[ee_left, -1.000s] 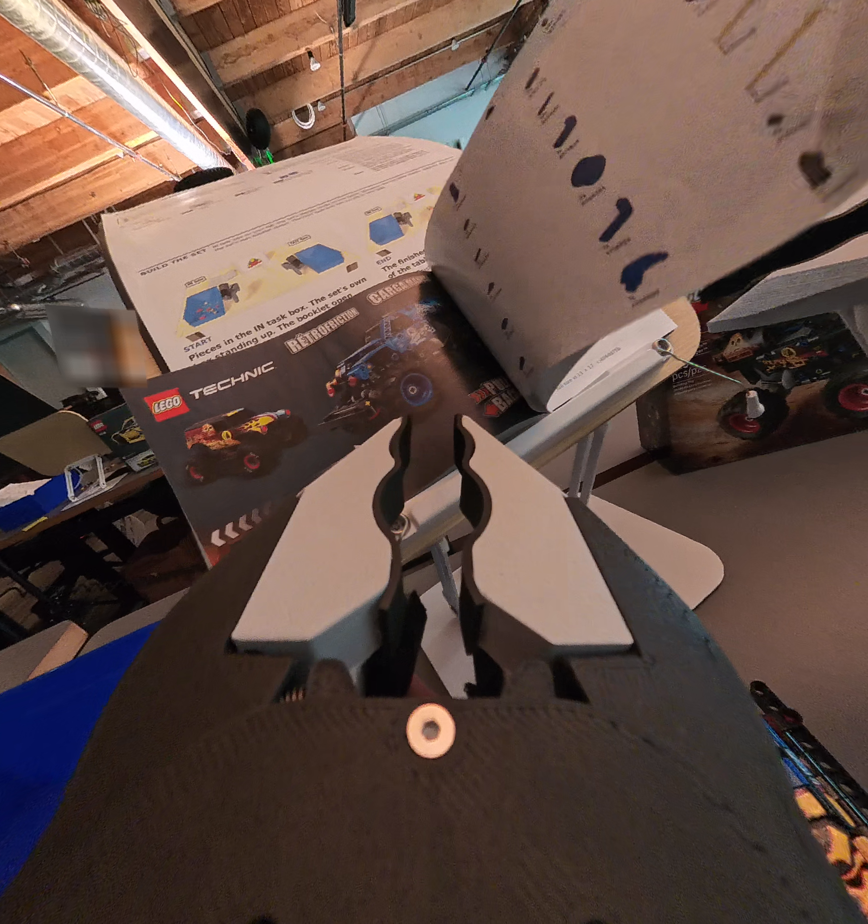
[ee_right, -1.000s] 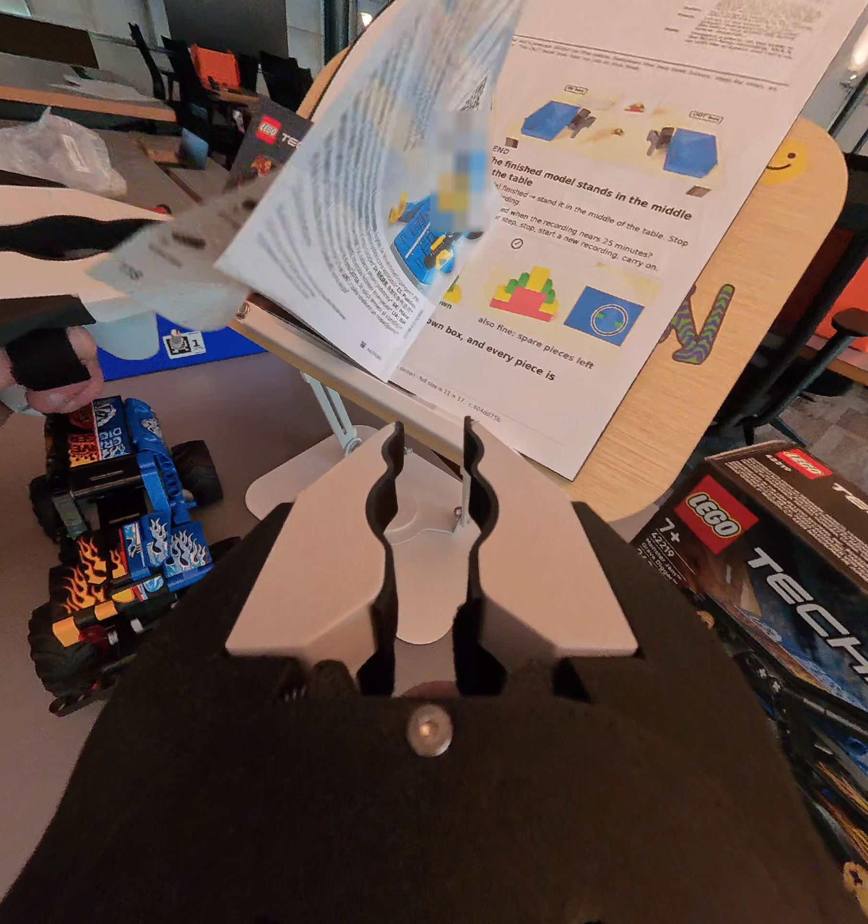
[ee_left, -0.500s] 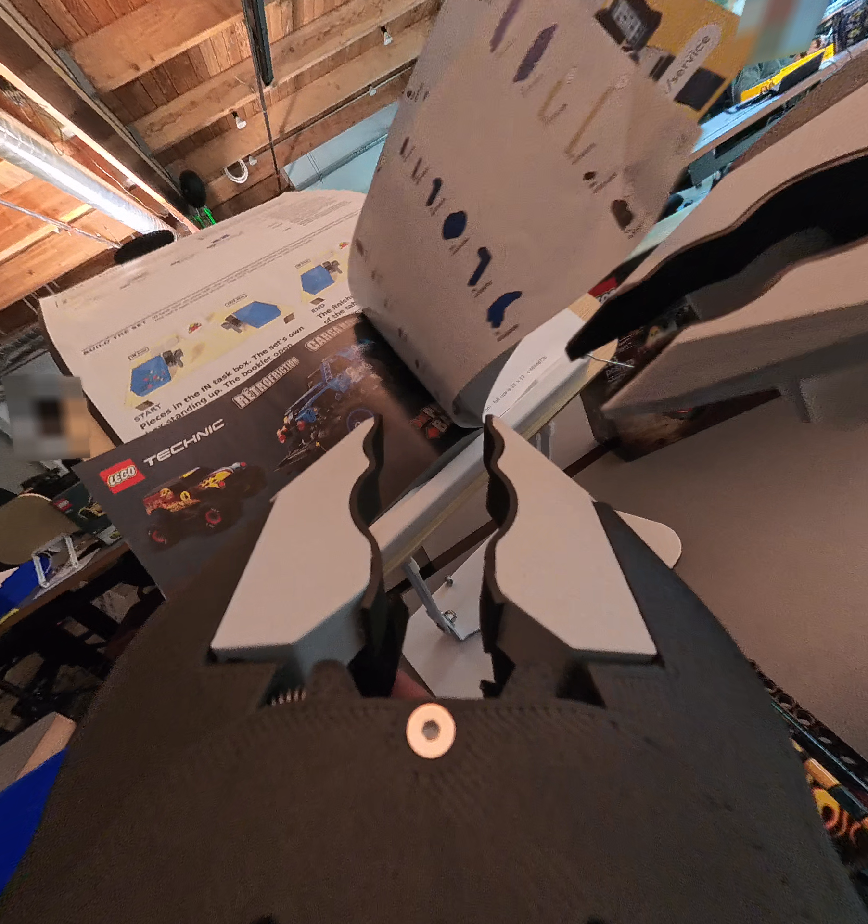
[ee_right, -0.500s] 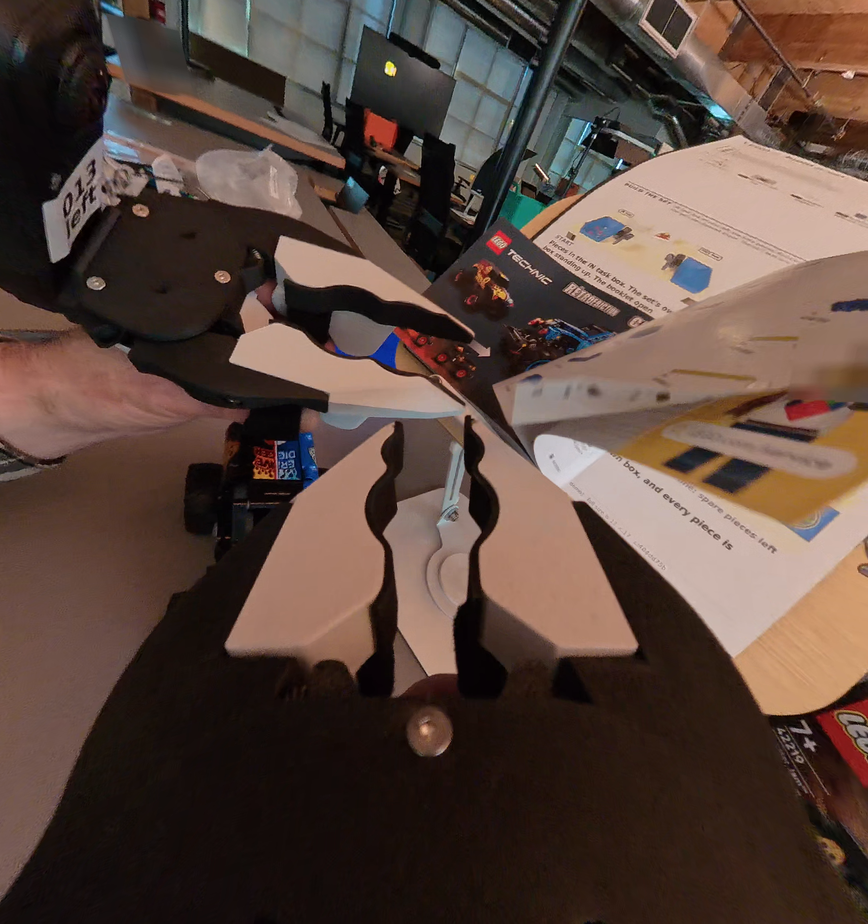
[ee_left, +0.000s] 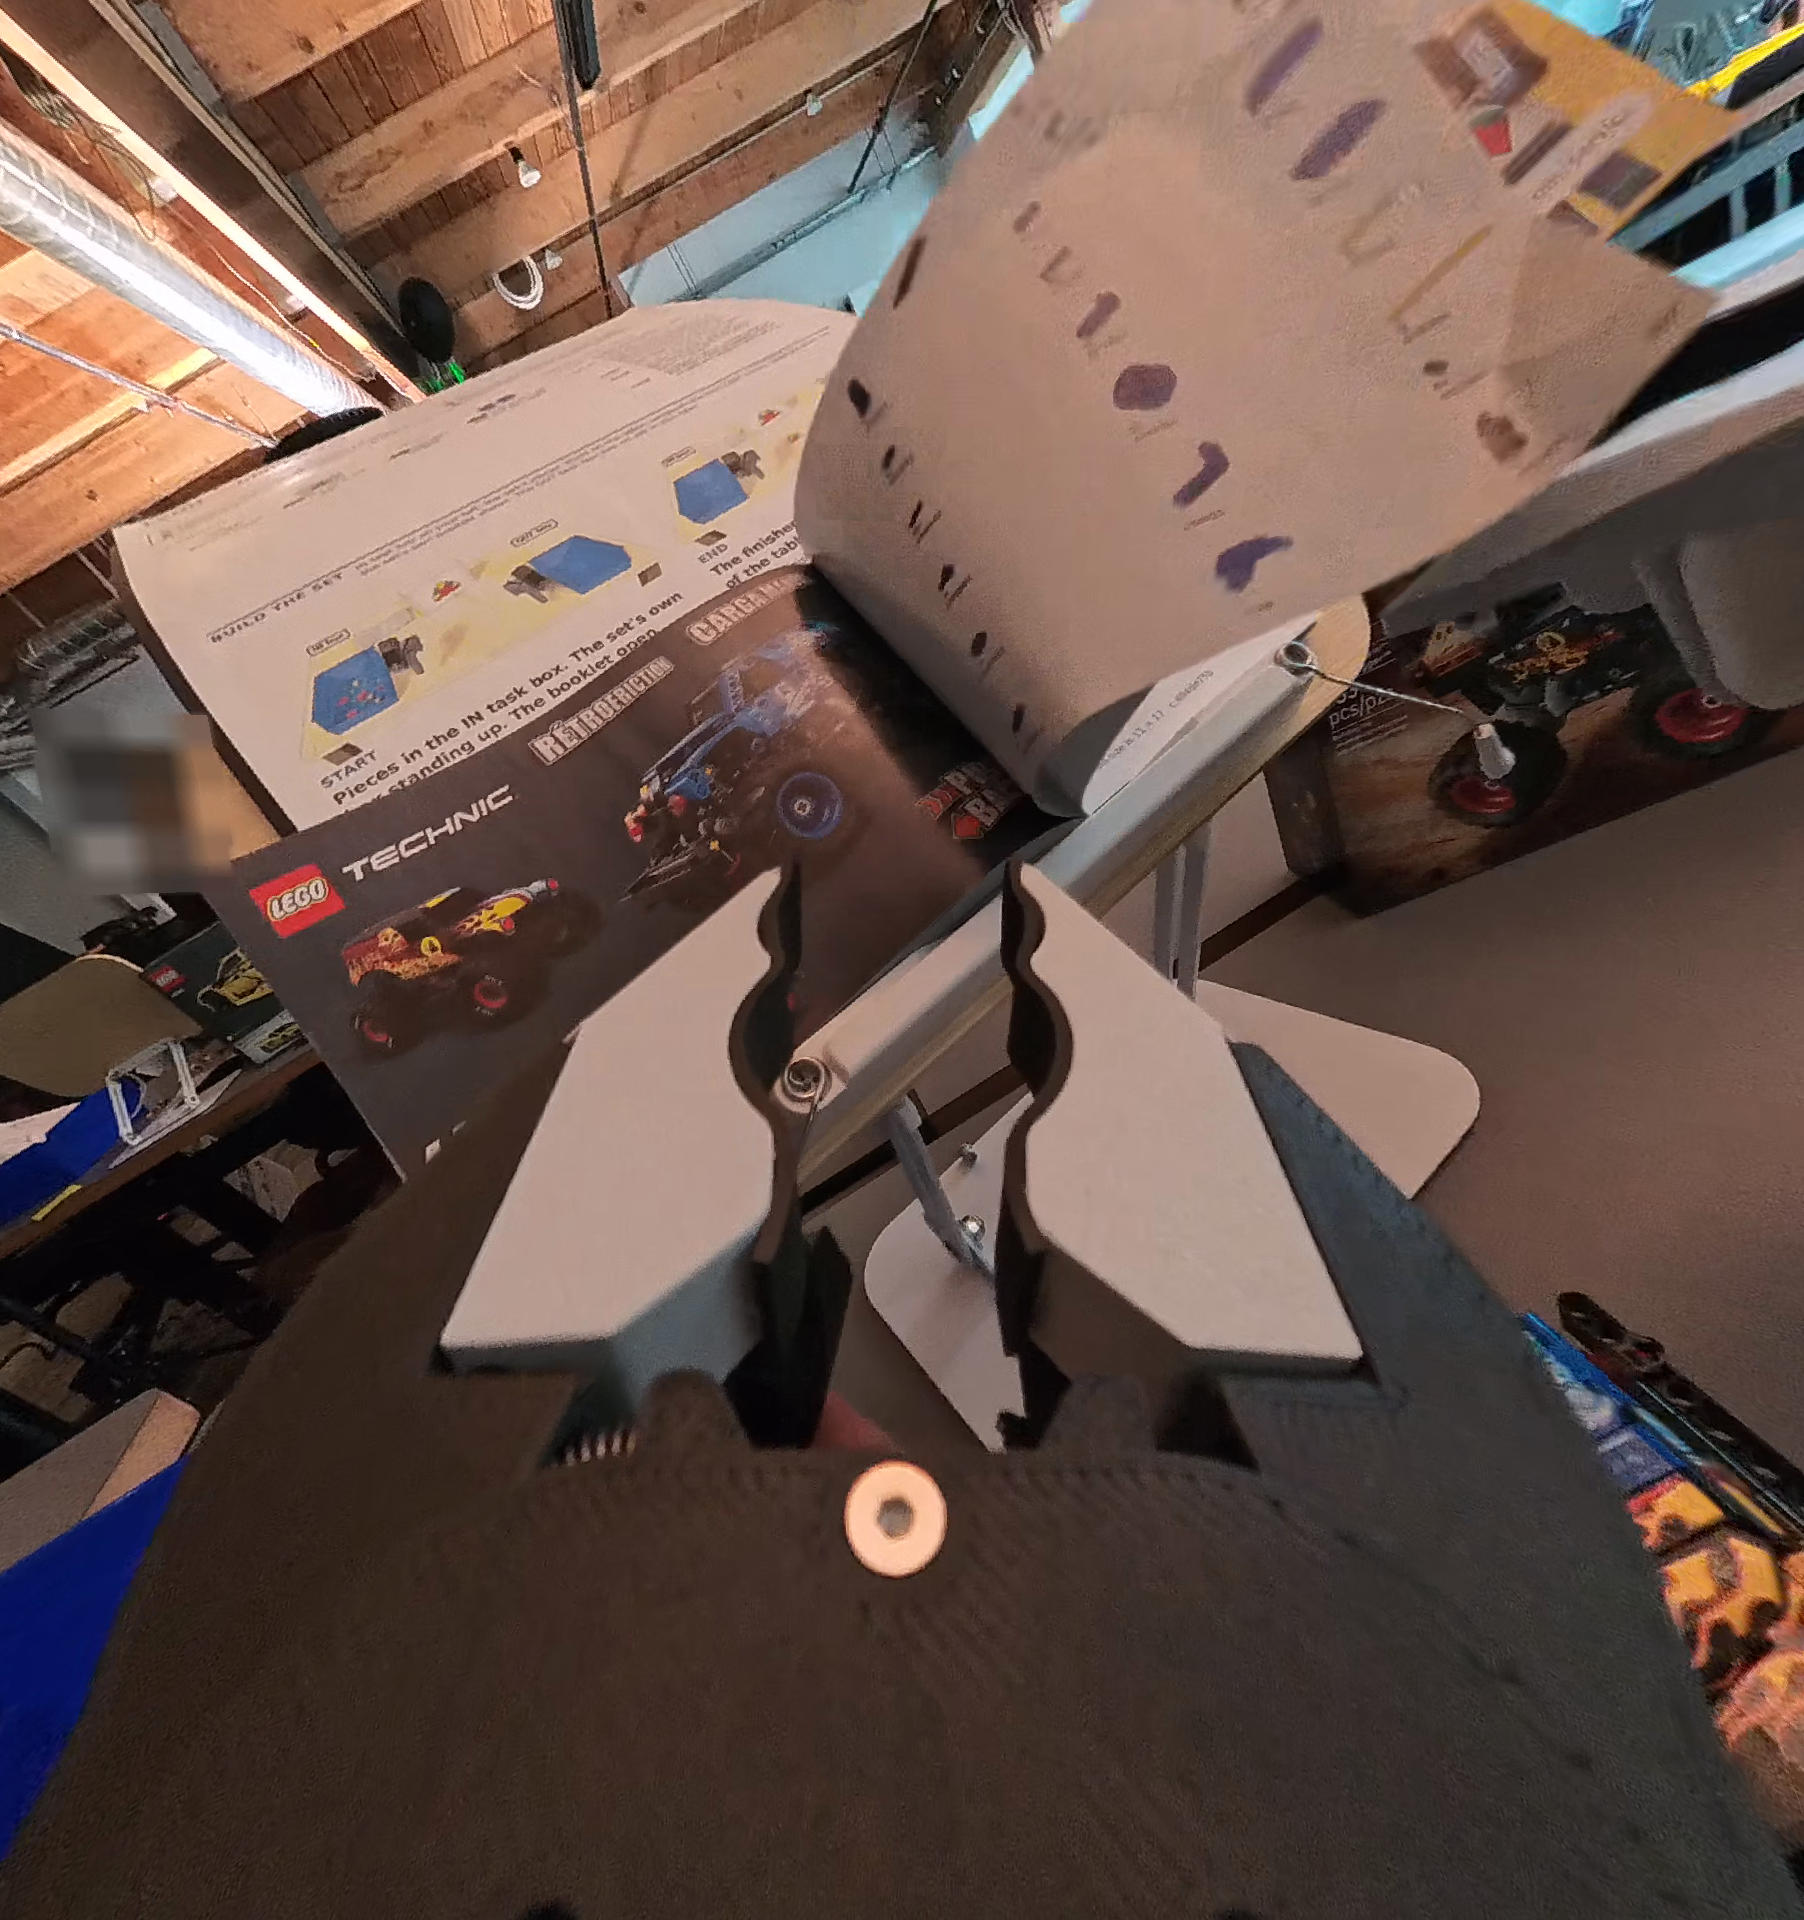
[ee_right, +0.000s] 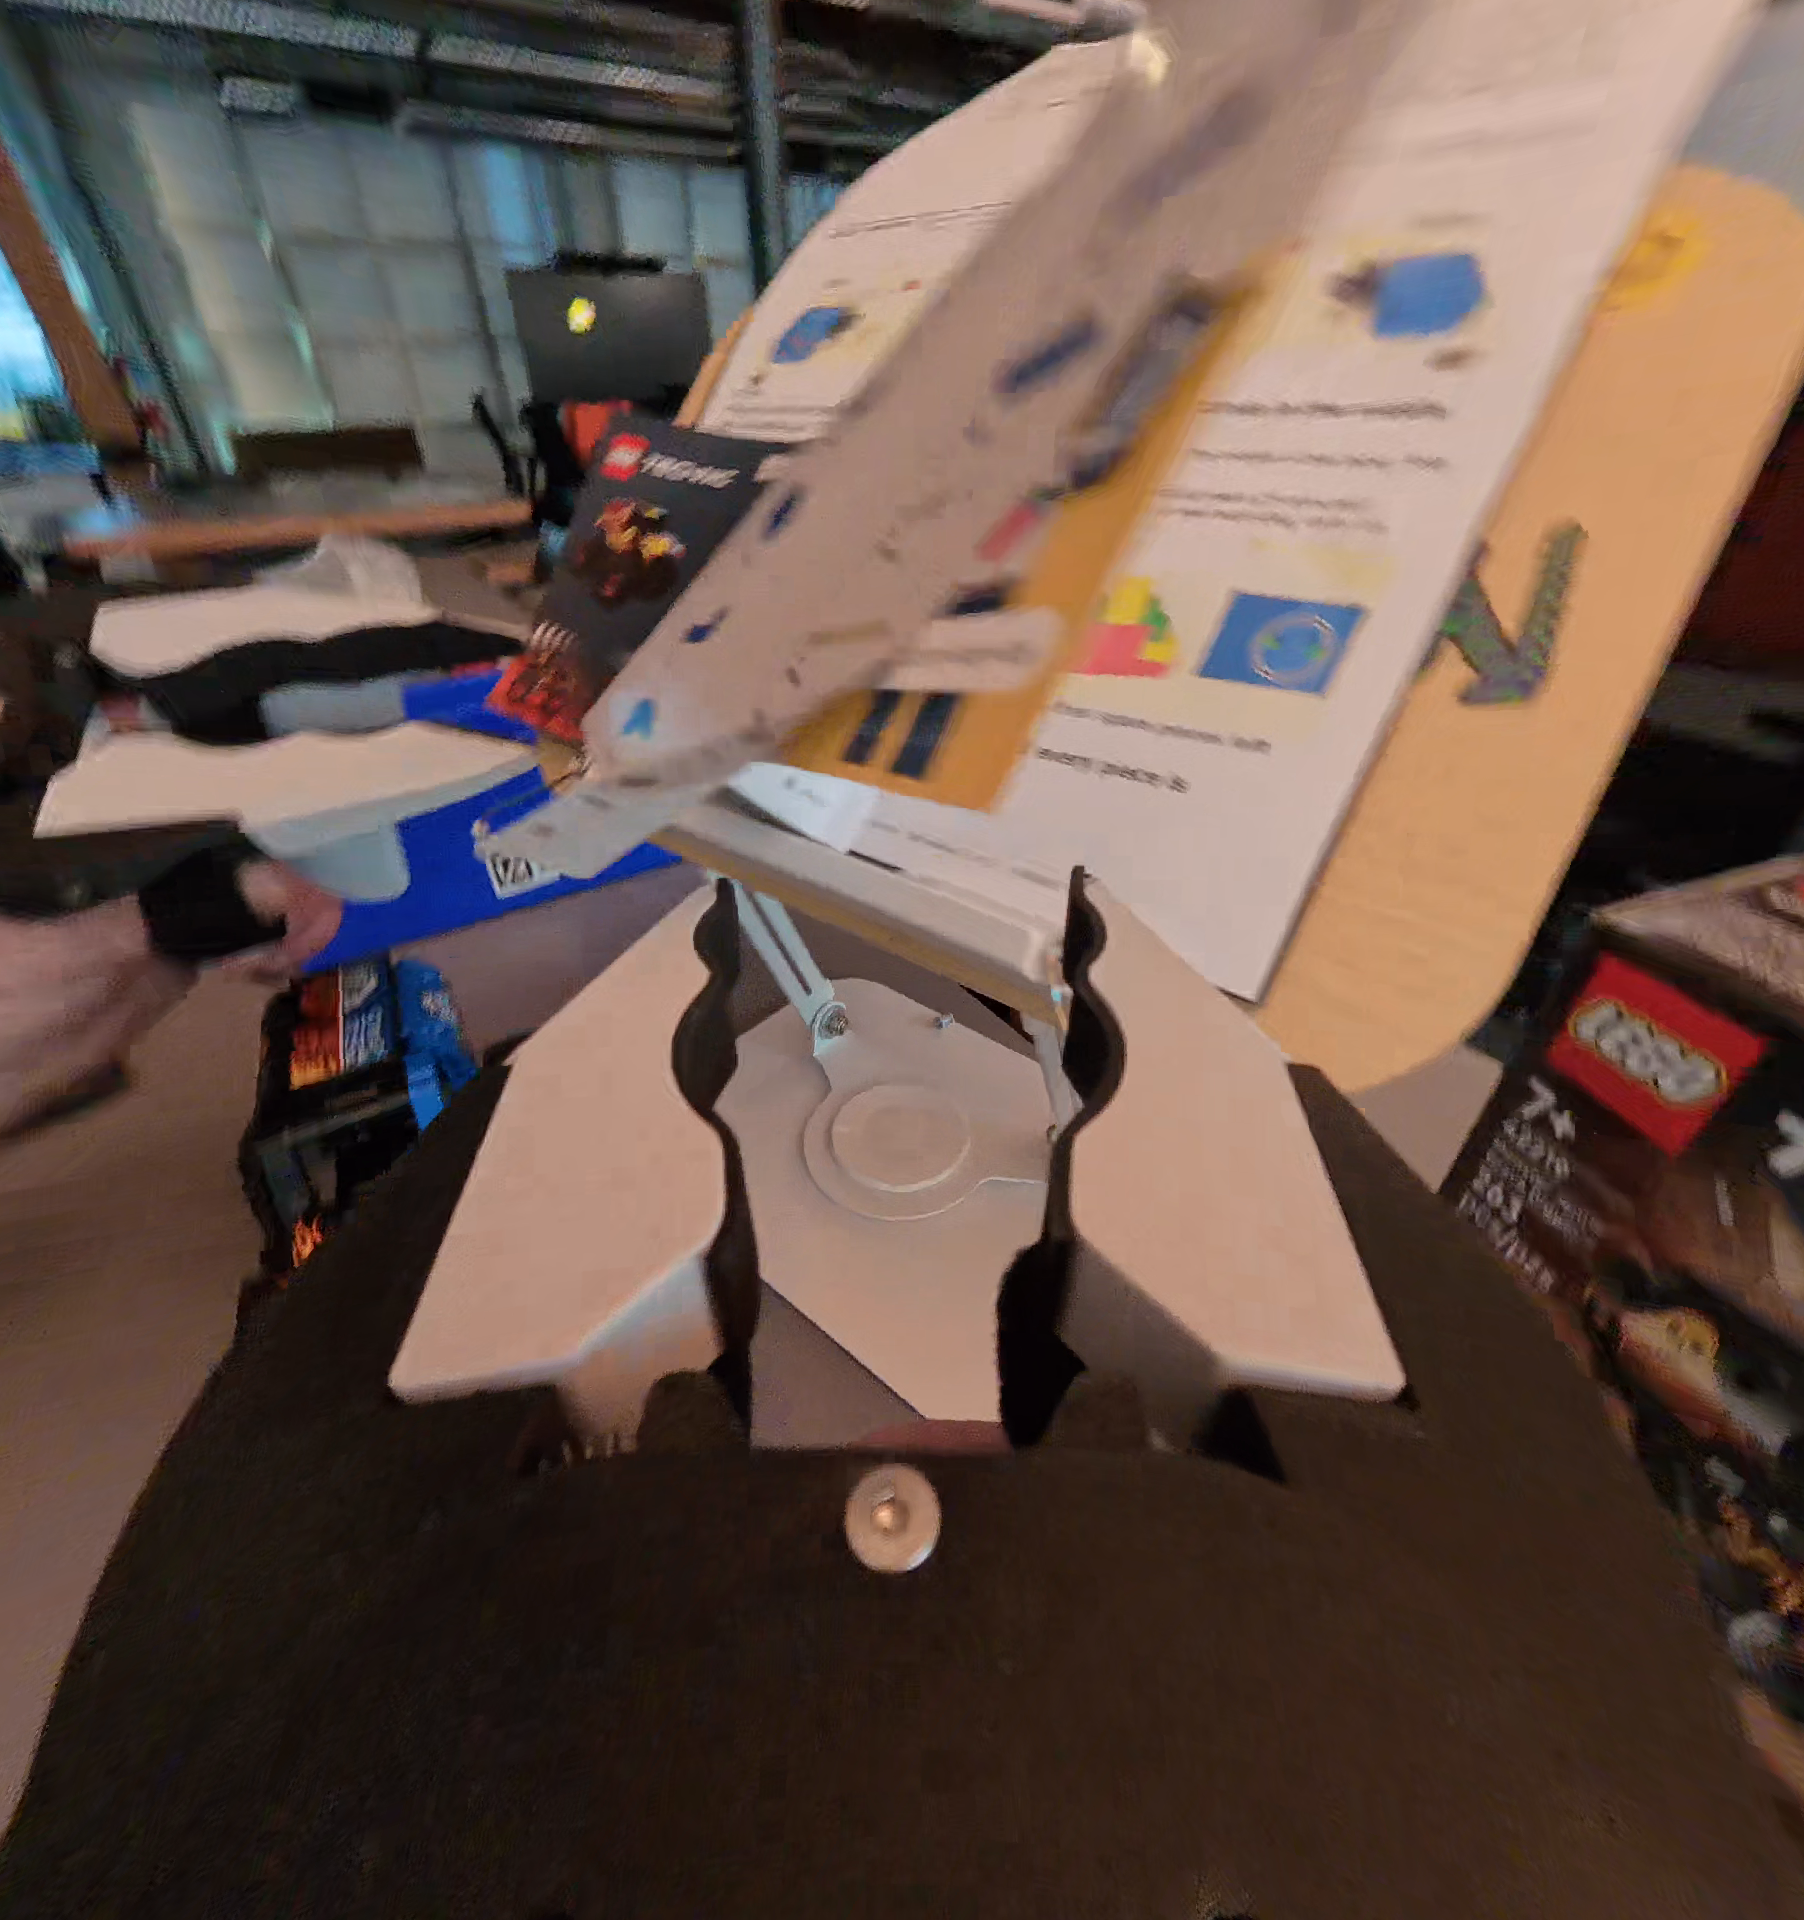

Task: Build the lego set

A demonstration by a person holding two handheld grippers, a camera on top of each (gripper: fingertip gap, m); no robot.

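Note:
The instruction booklet (ee_left: pixel 586 831) stands open on a white stand (ee_left: pixel 1324 1081). Its loose pages (ee_left: pixel 1241 343) hang curled and blurred in the air; they also show in the right wrist view (ee_right: pixel 929 499). My left gripper (ee_left: pixel 898 904) is open and empty, pointing at the stand's ledge. My right gripper (ee_right: pixel 898 899) is wide open and empty, just below the ledge and above the stand's base (ee_right: pixel 898 1143). The built truck model (ee_right: pixel 358 1070) sits on the table left of the stand. The right gripper's fingers (ee_left: pixel 1656 468) show beside the lifted pages.
A printed sheet on a wooden board (ee_right: pixel 1500 779) stands behind the booklet. The set's box (ee_right: pixel 1667 1143) stands on the right, and it also shows in the left wrist view (ee_left: pixel 1521 748). A blue bin (ee_right: pixel 462 862) lies beyond the truck. A hand (ee_right: pixel 36 1018) holds the left gripper (ee_right: pixel 285 727).
The booklet pages have swung up and over. Both grippers have opened wider, the right one most. The right gripper has dropped back toward the stand's base.

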